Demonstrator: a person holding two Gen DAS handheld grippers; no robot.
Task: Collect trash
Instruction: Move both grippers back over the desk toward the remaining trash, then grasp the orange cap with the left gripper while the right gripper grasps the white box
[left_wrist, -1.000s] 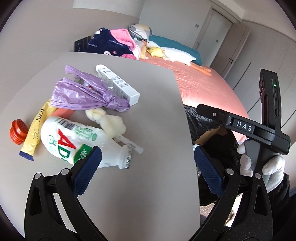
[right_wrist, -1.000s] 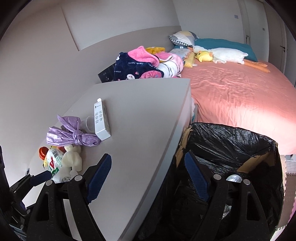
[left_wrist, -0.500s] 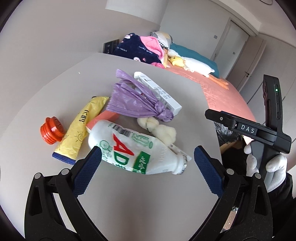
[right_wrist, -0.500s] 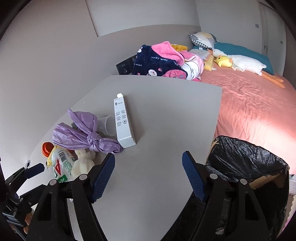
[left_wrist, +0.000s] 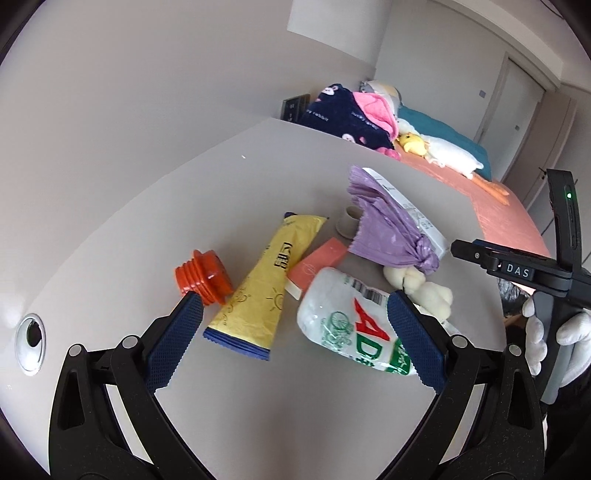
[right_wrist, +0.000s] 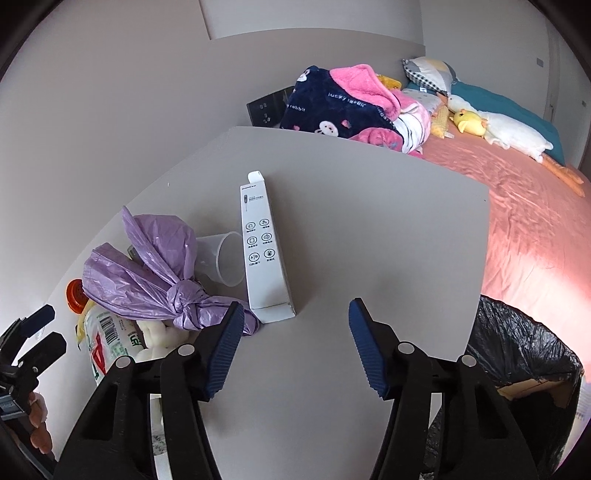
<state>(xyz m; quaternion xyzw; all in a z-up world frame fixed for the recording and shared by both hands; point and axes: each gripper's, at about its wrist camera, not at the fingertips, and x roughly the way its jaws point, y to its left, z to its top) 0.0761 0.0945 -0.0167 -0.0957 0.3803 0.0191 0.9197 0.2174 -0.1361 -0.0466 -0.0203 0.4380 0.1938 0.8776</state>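
Observation:
Trash lies on a grey table (left_wrist: 184, 206). In the left wrist view I see an orange cap (left_wrist: 202, 276), a yellow tube (left_wrist: 269, 284), a pink carton (left_wrist: 317, 266), a white AD bottle (left_wrist: 351, 325), a knotted purple bag (left_wrist: 388, 232) and cream tissue (left_wrist: 421, 288). My left gripper (left_wrist: 291, 339) is open above the tube and bottle. My right gripper (right_wrist: 295, 347) is open over the table, just in front of a white box (right_wrist: 262, 251) and the purple bag (right_wrist: 159, 280). A clear plastic cup (right_wrist: 225, 258) lies beside the box.
A bin lined with a black bag (right_wrist: 524, 369) stands off the table's right edge. A pink bed (right_wrist: 535, 229) with a blanket pile (right_wrist: 351, 107) and plush toys lies beyond. A cable hole (left_wrist: 31, 339) sits in the table at left.
Both grippers swung left, away from the bin and over the trash pile. The left gripper now faces the tube and bottle. The right gripper faces the white box.

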